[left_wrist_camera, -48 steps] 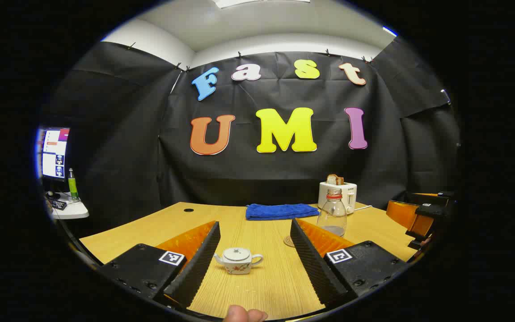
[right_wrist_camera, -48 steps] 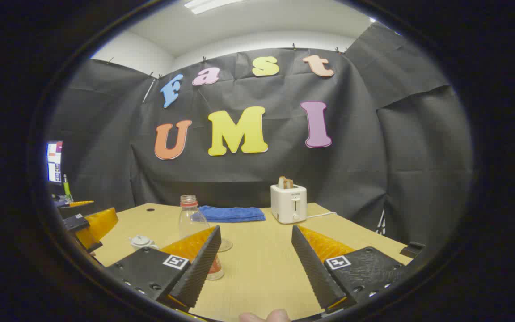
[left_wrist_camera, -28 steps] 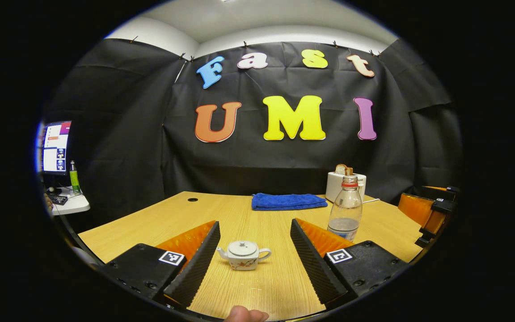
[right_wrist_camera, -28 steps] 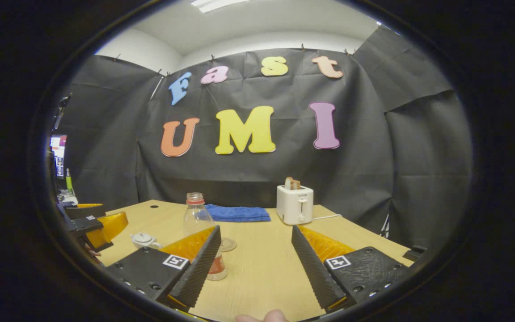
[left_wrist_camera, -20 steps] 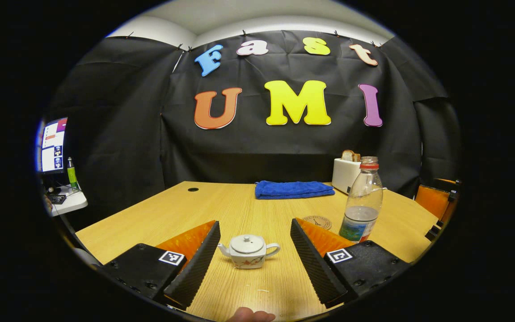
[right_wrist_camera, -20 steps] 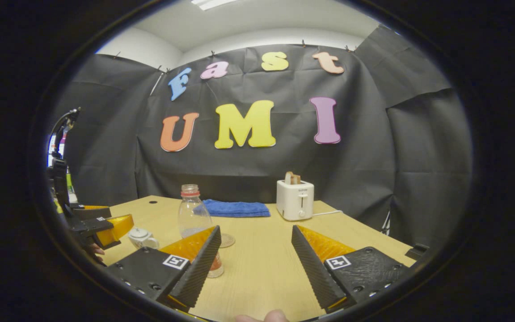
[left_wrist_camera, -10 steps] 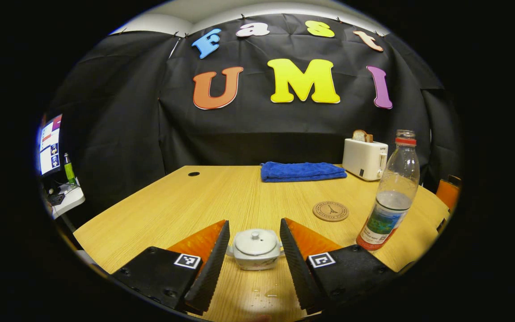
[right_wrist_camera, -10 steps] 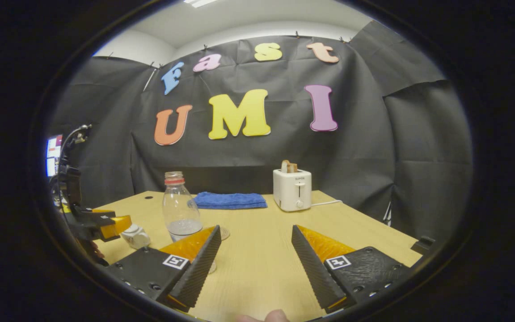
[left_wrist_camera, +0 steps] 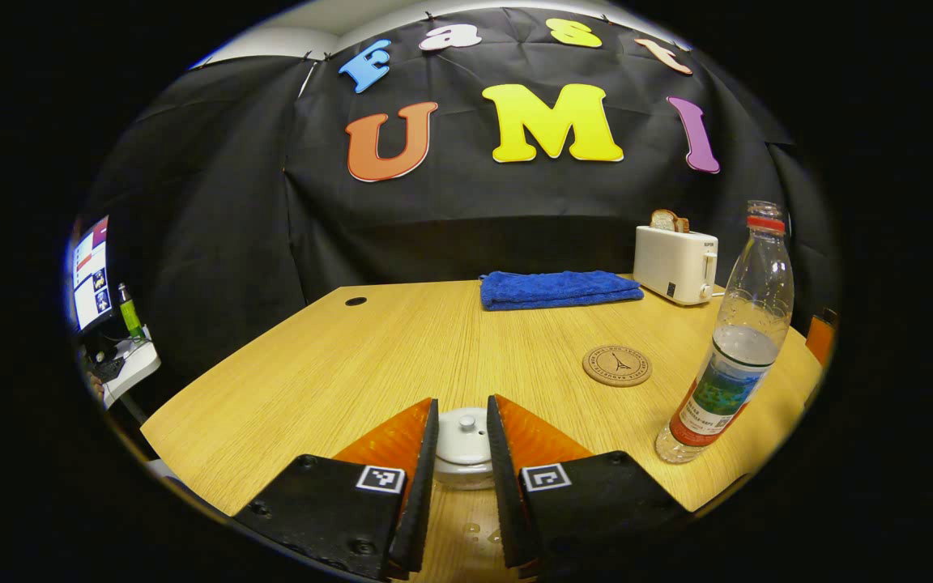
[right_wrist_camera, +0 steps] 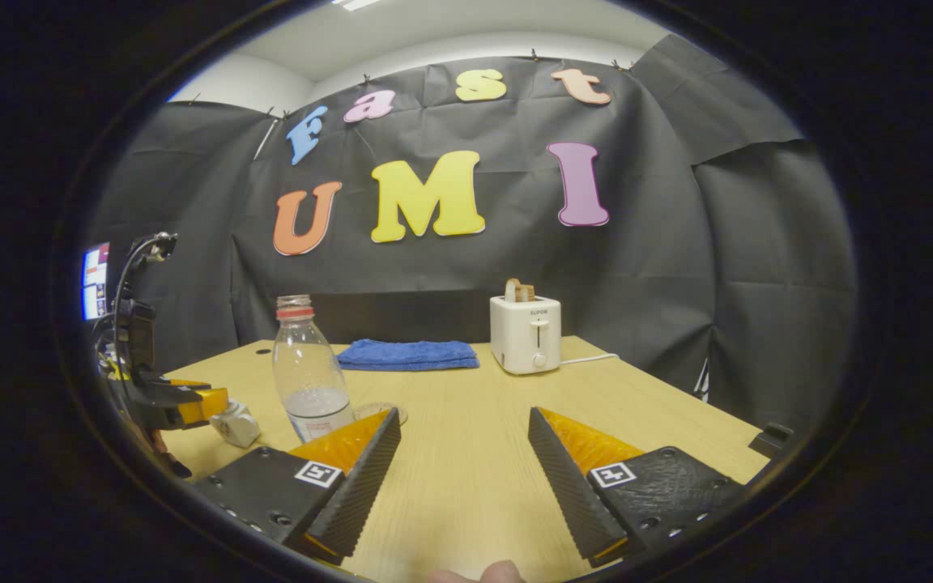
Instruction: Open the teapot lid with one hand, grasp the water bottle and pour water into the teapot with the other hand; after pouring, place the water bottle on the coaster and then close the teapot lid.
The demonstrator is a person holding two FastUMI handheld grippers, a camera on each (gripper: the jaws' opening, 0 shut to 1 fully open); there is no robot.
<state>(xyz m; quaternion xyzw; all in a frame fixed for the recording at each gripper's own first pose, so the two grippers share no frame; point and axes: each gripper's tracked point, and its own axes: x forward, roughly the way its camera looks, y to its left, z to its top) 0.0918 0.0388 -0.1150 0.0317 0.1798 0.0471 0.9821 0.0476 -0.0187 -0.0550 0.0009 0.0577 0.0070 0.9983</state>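
White teapot (left_wrist_camera: 463,441) sits between the left gripper (left_wrist_camera: 460,421) fingers — lid on.

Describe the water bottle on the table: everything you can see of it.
The clear plastic water bottle stands upright on the light wooden table, capless, with a red ring around its open neck. Its narrow shoulders widen to a ribbed body wrapped low down in a label of green, blue, white and red. Water fills it to roughly the middle. It stands just beside the round brown coaster, not on it. Nothing grips it; the right hand-held gripper hangs open nearby.
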